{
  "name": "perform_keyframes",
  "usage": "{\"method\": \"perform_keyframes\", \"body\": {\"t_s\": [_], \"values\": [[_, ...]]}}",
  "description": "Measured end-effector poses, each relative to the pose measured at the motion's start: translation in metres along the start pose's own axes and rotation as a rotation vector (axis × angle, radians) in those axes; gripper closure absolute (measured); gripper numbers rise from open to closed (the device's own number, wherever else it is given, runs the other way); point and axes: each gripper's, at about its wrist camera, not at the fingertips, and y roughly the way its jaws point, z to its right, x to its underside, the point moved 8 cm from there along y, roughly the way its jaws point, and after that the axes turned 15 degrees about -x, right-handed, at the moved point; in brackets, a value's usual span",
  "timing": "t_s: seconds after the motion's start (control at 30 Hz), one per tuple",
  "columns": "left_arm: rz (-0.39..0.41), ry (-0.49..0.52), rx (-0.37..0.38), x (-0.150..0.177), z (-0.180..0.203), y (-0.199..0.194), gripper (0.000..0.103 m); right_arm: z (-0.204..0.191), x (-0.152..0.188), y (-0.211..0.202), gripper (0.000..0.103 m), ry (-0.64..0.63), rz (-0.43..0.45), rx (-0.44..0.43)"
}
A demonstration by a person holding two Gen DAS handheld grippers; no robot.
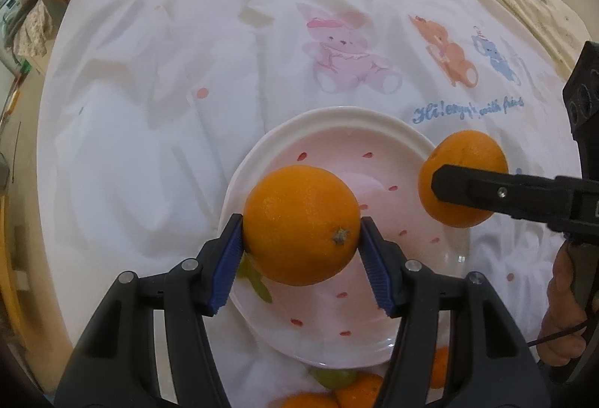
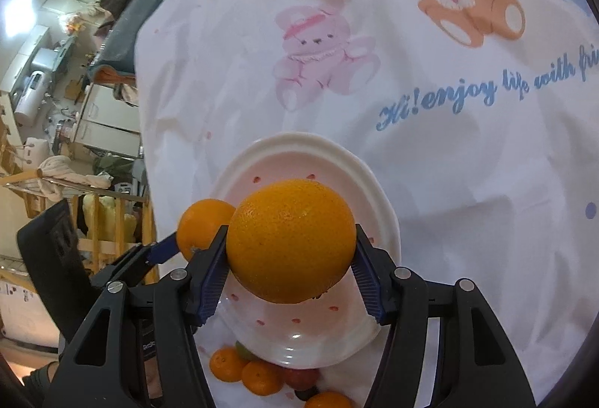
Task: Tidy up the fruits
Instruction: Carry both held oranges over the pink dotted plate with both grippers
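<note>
My left gripper [image 1: 301,234] is shut on a large orange [image 1: 299,224] and holds it above a white and pink plate [image 1: 337,119] with red spots. My right gripper [image 2: 290,254] is shut on a second large orange [image 2: 292,245] above the same plate [image 2: 299,146]. The right gripper's orange shows in the left wrist view [image 1: 468,153] at the plate's right rim. The left gripper's orange shows in the right wrist view [image 2: 202,224] at the left. The inside of the plate holds no fruit.
The plate sits on a white sheet [image 1: 149,108] printed with bears and blue writing. Several small oranges [image 2: 258,376], a green fruit [image 1: 333,376] and a red fruit [image 2: 299,376] lie just in front of the plate. A cluttered room [image 2: 56,90] lies off the left edge.
</note>
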Motion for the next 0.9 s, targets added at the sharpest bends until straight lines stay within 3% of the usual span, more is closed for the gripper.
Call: {"method": "perform_keyframes", "body": {"t_s": [0.5, 0.9], "values": [[-0.073, -0.046, 0.028, 0.004, -0.003, 0.011, 0.046, 0.020, 0.002, 0.008, 0.040, 0.071, -0.014, 0.032], [-0.064, -0.027, 0.006, 0.005, 0.001, 0.018, 0.045, 0.021, -0.001, 0.004, 0.038, 0.103, 0.017, 0.010]]}}
